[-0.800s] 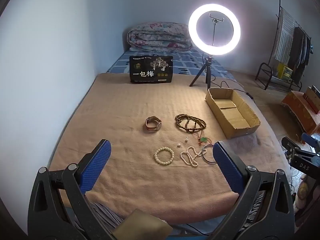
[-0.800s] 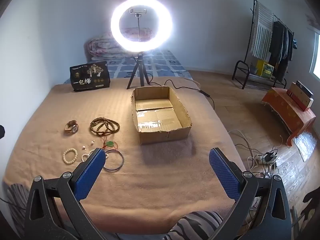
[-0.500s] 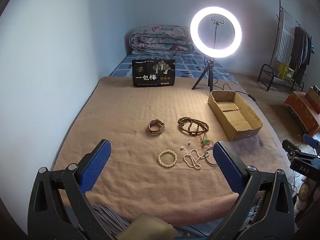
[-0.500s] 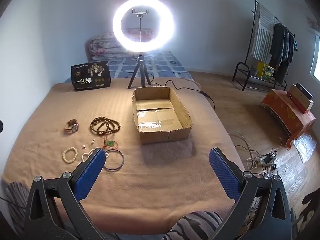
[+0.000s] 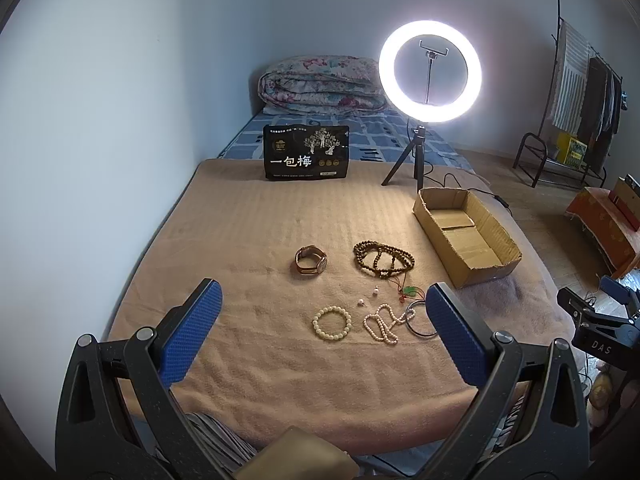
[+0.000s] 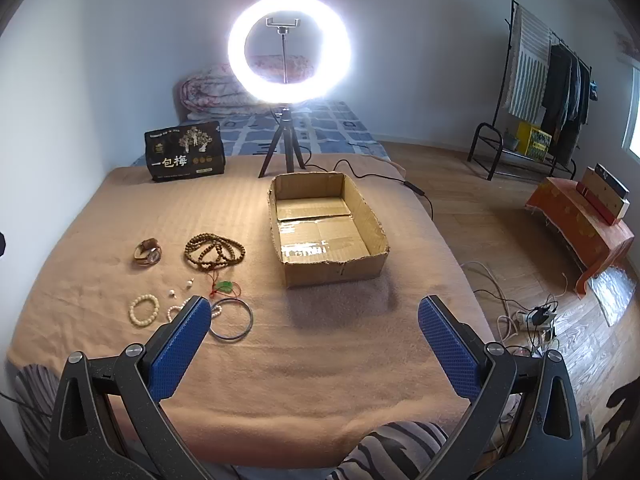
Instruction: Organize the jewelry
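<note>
Jewelry lies on the tan blanket (image 5: 248, 232): a brown-strap watch (image 5: 311, 261), dark wooden prayer beads (image 5: 383, 258), a green pendant on red cord (image 5: 412, 291), a cream bead bracelet (image 5: 332, 322), a pearl strand (image 5: 382, 324), a thin bangle (image 6: 232, 319) and two loose beads (image 5: 368, 296). An empty cardboard box (image 6: 326, 226) stands to their right. My left gripper (image 5: 320, 316) is open and empty, above the blanket's near edge before the bracelets. My right gripper (image 6: 314, 330) is open and empty, in front of the box.
A lit ring light on a tripod (image 6: 288, 50) and a black printed package (image 6: 185, 152) stand at the far end of the blanket. A folded quilt (image 5: 320, 86) lies behind. A clothes rack (image 6: 540, 92) and floor cables (image 6: 528, 316) are at right.
The left gripper's view has tilted up and shifted slightly, so the jewelry sits lower in frame. The right gripper has barely moved. Nothing was grasped.
</note>
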`<state>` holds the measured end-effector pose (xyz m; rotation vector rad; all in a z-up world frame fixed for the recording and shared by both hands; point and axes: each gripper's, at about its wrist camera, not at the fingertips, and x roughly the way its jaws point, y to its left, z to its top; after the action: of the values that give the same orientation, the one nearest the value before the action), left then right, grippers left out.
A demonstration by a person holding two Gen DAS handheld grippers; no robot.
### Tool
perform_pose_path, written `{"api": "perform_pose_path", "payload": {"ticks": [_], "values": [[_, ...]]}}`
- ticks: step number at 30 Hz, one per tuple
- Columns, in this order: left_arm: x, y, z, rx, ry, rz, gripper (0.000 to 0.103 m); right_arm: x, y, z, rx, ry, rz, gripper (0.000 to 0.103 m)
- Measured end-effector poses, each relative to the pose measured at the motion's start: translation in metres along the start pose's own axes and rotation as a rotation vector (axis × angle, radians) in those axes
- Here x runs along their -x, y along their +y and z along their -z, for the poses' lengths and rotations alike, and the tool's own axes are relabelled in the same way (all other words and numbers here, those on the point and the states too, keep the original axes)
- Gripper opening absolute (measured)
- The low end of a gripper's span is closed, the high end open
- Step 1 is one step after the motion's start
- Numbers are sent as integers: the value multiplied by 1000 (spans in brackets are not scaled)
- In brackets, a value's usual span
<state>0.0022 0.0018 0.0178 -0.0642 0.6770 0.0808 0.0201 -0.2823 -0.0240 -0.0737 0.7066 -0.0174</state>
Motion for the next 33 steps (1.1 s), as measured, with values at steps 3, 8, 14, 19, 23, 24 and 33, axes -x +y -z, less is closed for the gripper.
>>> {"api": "perform_pose_path", "payload": {"ticks": [3, 8, 14, 19, 23, 24, 33], "values": [[0, -4, 1, -4, -4, -2, 103, -2, -1, 1, -2, 1, -1, 103], [0, -7, 2, -7, -6, -2, 103, -3, -3, 2, -11, 5, -2, 102], [1, -6, 3, -1, -8, -3, 103, -3, -3, 2, -12, 5, -4, 102], [0, -6, 2, -2, -7, -2, 103, -2, -3, 2, -12, 5, -6, 102], [1, -7, 3, -4, -9, -4, 103, -2, -2, 3, -10, 6, -7, 102], [1, -5, 3, -4, -8, -2, 103, -2, -1, 3, -9, 6, -7, 102], [0, -9, 0, -10, -8, -6, 103, -1, 3, 5, -4, 6, -11, 102]]}}
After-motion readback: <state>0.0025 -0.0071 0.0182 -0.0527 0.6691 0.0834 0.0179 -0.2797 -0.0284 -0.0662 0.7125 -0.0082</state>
